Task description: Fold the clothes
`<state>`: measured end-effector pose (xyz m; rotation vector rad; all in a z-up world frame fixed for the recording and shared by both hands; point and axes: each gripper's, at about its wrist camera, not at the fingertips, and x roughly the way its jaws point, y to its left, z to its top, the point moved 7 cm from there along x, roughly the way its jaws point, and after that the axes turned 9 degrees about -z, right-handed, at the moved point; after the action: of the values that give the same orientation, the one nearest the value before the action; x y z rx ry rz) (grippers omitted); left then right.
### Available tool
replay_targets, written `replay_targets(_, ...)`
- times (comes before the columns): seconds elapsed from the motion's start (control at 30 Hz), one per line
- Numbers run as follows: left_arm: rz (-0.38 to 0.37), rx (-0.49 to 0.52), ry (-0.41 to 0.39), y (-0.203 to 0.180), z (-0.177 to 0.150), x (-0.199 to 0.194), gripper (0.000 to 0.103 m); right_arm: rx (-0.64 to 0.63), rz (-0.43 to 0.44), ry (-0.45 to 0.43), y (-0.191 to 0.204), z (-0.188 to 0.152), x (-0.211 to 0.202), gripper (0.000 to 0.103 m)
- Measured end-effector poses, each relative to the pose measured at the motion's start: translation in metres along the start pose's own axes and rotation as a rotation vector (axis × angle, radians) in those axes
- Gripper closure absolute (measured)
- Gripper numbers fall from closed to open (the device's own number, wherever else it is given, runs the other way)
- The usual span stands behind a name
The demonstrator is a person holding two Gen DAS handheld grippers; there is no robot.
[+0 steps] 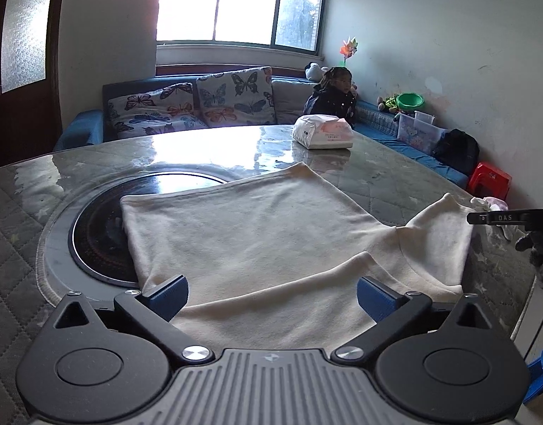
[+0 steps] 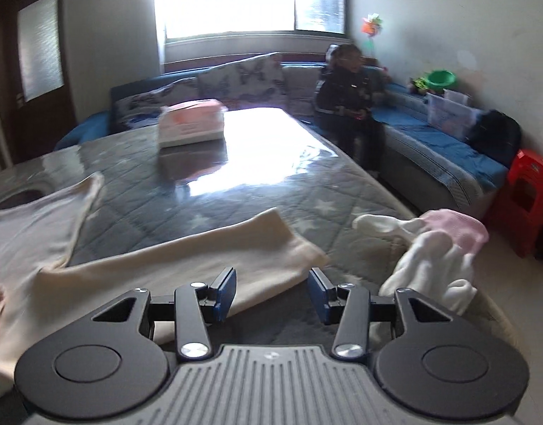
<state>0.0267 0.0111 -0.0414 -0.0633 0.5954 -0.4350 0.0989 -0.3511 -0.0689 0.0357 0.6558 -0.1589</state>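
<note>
— Surface?

— One table point(image 1: 395, 180), topped with a grey quilted cover printed with pale stars, under a glossy clear sheet that mirrors the window light. A round dark inset point(image 1: 94, 226) sits in its left part.

— Items on it?

— One cream garment point(image 1: 257, 226), spread flat, its left edge overlapping the round inset, one sleeve point(image 2: 200, 251) lying out across the quilted cover. One pack of tissues point(image 1: 323, 131), white and pink, toward the far side, well apart from the garment. One small heap of white and pink clothes point(image 2: 438, 248) at the right edge, near the sleeve's end.
</note>
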Motion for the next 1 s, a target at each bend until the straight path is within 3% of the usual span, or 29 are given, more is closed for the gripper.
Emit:
replay_targets(0.17, 0.006, 0.012, -0.003, -0.004, 0.002, 0.001, 0.0, 0.08, -0.089, 0.012, -0.035, 0.005, 0.02, 0.062)
replay_targets(0.33, 0.026, 0.017, 0.0, -0.004, 0.002, 0.003, 0.0, 0.113, -0.096, 0.007, -0.039, 0.007, 0.024, 0.091)
replay_targets(0.43, 0.042, 0.016, 0.003, -0.003, 0.002, 0.002, 0.0, 0.134, -0.074, -0.009, -0.038, 0.01, 0.019, 0.095)
replay_targets(0.67, 0.094, 0.061, 0.001, 0.001, -0.001, -0.001, 0.0, 0.119, 0.089, -0.101, -0.01, 0.036, -0.029, 0.096)
replay_targets(1.0, 0.16, -0.015, -0.032, 0.031, -0.004, -0.024, 0.0, 0.015, 0.396, -0.171, 0.073, 0.07, -0.1, 0.096)
